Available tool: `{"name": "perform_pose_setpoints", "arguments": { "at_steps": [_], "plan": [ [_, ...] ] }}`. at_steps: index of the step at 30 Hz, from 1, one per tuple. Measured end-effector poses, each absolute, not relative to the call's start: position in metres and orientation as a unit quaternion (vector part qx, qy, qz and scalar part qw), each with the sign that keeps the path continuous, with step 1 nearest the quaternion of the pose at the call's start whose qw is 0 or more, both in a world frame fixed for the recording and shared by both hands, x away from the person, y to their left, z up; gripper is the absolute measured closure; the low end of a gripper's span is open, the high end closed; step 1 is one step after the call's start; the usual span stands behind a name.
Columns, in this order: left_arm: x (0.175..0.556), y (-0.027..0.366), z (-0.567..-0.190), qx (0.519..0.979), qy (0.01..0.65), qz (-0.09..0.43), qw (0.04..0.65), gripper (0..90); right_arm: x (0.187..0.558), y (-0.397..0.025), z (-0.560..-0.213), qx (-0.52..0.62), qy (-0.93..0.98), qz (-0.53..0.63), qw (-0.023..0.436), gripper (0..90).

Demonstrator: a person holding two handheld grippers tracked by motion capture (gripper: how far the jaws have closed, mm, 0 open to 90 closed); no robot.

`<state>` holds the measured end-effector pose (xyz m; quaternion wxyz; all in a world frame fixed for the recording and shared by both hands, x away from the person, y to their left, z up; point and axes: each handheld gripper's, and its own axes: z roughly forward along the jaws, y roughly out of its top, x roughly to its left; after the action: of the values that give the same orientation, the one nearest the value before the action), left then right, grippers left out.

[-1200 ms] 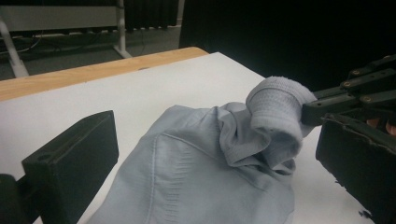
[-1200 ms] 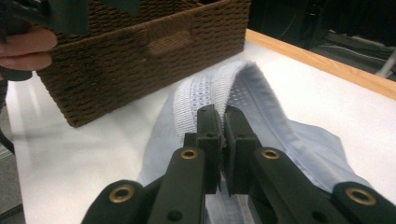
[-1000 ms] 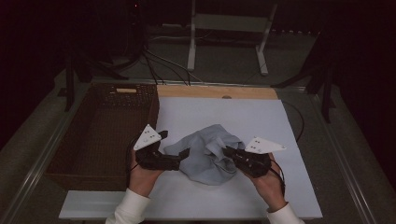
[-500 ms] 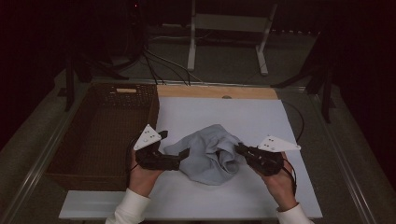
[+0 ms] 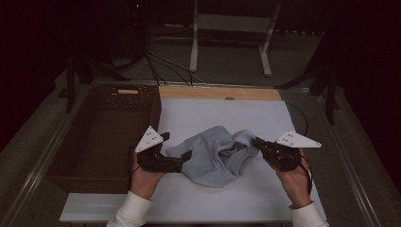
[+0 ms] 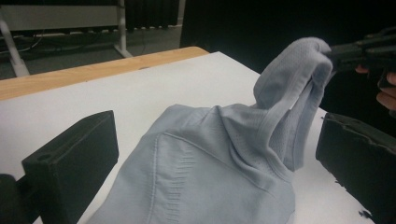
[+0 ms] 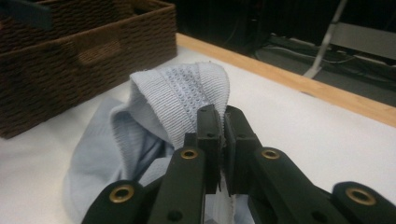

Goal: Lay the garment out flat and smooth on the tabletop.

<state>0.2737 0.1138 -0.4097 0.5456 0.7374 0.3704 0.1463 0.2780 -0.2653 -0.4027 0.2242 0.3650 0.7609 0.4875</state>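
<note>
Right gripper clamped on a ribbed edge of the pale blue garment, jaws pressed together with fabric pinched between, that edge lifted clear of the white tabletop. Seen from the left gripper view as a raised fold of cloth hanging from the black jaw tips at upper right, fingers of the holding hand just behind. Left gripper spread wide, jaws apart on either side of the garment's near left edge, not pinching it. Garment crumpled in the middle of the tabletop between both grippers, most of it resting flat. Brown wicker basket just left of the left gripper, along the table's left side. Wooden strip along the far table edge; white metal stand and cables on the floor beyond.
</note>
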Motion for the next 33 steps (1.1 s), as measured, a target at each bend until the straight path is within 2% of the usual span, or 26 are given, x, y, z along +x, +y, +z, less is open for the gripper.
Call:
{"name": "perform_pose_setpoints", "arguments": {
  "at_steps": [19,33],
  "plan": [
    [0.273,0.114,-0.409,0.737,0.370,0.146,0.546,0.6,0.287,-0.296,-0.384,0.390,0.738,0.482,0.265,87.1],
    [0.273,0.114,-0.409,0.738,0.370,0.146,0.546,0.6,0.291,-0.311,-0.404,0.429,0.744,0.433,0.273,86.2]
  ]
}}
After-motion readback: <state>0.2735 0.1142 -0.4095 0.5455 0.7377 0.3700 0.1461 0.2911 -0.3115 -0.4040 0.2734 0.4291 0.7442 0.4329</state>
